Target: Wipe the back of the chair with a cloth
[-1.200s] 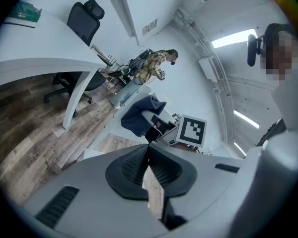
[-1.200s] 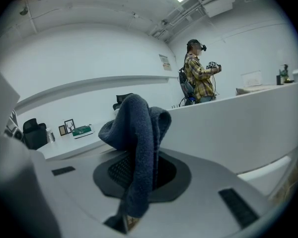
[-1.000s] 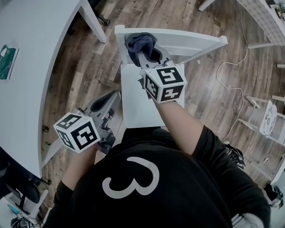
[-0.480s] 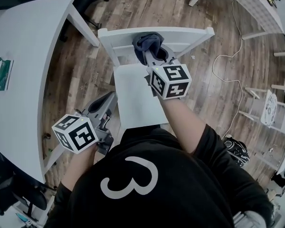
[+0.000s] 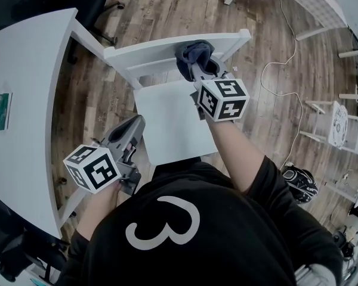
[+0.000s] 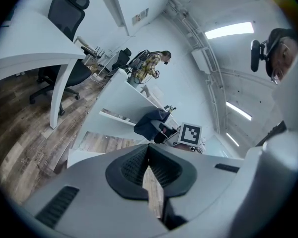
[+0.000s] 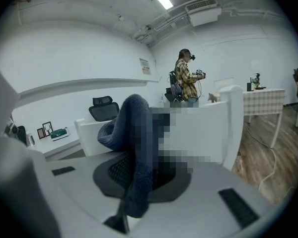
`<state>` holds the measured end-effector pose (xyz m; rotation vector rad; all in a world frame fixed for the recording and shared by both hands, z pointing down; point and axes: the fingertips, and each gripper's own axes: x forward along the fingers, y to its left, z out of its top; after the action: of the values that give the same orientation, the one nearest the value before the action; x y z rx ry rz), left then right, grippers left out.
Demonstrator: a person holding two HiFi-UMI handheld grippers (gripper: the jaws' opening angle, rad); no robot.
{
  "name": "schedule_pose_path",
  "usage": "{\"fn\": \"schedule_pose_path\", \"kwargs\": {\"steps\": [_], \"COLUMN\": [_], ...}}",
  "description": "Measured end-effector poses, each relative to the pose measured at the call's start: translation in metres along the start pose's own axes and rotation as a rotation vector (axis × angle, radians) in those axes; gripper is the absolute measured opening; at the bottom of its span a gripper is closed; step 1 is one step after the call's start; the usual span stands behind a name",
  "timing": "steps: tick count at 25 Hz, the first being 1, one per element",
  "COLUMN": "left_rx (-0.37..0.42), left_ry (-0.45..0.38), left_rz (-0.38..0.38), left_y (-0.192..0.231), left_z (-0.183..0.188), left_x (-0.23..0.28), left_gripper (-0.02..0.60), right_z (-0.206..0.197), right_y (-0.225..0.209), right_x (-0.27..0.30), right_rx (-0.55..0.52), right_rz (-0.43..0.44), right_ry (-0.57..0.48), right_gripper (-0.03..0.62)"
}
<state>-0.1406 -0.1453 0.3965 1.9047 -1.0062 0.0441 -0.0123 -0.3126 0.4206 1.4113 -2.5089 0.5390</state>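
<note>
**Operator A:** Where do we locate the cloth?

**Operator B:** We find the dark blue cloth draped over the top rail of the white chair back, toward the rail's right end in the head view. The right gripper reaches across the chair seat to meet it.

**Operator A:** How do we read the right jaws?

**Operator B:** In the right gripper view we see them clamped on the cloth. One fold runs down between the pads, and the rest bunches above them against the rail.

**Operator A:** And the left gripper?

**Operator B:** The left gripper hangs low beside the seat's left edge, well apart from the cloth, between the chair and the white counter. In the left gripper view we read its jaws together at the tips with nothing held. The wood floor shows through the slot behind them.

**Operator A:** Anything else in view?

**Operator B:** We note a green item lying on the counter and a white cable on the floor right of the chair.
</note>
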Motion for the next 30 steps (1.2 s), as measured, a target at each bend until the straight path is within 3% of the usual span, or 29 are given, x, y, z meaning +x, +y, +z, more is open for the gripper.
{"fn": "schedule_pose_path", "kwargs": {"steps": [14,17,20,25,30], "left_rx": [0.021,0.069,0.119,0.049,0.025], "left_ry": [0.063,0.073,0.082,0.080,0.077], "left_rz": [-0.019,-0.003,0.024,0.027,0.029], "left_y": [-0.015,-0.019,-0.021,-0.015,-0.014], "left_z": [-0.003,-0.001,-0.001,-0.003,-0.008], "left_x": [0.020,0.022,0.020,0.019,0.021], "left_gripper": [0.014,0.014,0.014,0.014,0.013], "right_z": [0.004,0.006,0.005,0.004,0.002], "right_y": [-0.084,-0.096,-0.110,-0.113,-0.109], "right_x": [-0.029,-0.034,-0.039,-0.040,-0.042], "right_rx": [0.046,0.031,0.090,0.069,0.065], "right_rz": [-0.103,-0.115,-0.144,-0.147,-0.101], "right_ry": [0.009,0.011,0.008,0.008,-0.016], "right_gripper": [0.052,0.052,0.052,0.052,0.052]}}
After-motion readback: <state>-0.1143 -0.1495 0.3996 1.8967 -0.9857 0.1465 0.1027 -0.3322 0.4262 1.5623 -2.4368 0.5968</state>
